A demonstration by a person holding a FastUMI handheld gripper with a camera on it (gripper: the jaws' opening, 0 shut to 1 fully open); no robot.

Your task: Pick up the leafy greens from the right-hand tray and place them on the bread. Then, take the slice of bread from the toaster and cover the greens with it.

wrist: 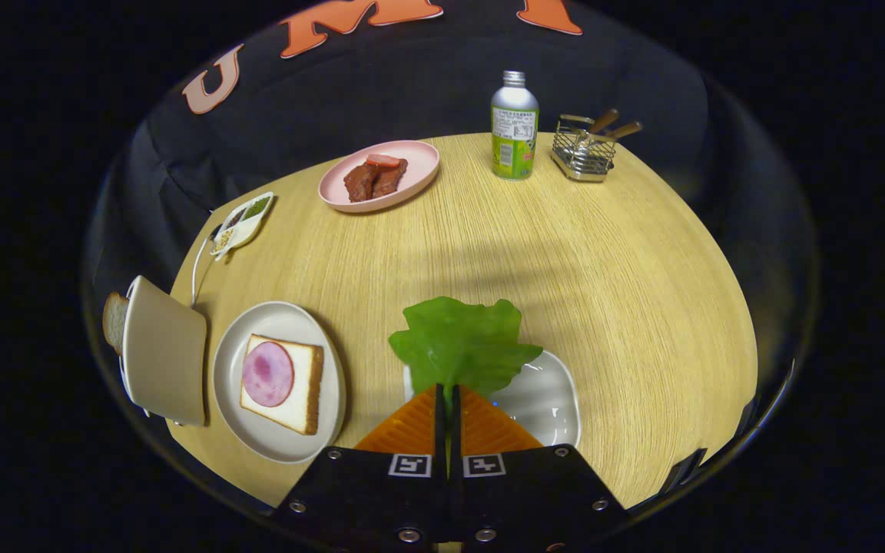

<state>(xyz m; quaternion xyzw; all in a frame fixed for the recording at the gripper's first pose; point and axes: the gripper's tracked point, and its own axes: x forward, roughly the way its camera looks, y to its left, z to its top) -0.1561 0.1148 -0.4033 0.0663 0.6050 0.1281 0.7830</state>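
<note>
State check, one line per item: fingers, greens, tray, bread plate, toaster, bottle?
gripper: fingers shut on the leafy greens stem
leafy greens: held, lifted over the tray
tray: empty
bread: on white plate, ham slice on top, no greens yet
toaster: bread slice still in it
bottle: upright, capped

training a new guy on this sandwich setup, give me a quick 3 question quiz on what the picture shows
1. True or false: the gripper is shut on the lettuce leaf.
2. What lies on the bread slice on the round plate?
A. ham
B. cheese
C. egg
3. Fill in: the second bread slice sticks out of the ____.

Key
1. True; the leaf stem is pinched between the fingers, above the white tray.
2. A
3. toaster
</note>
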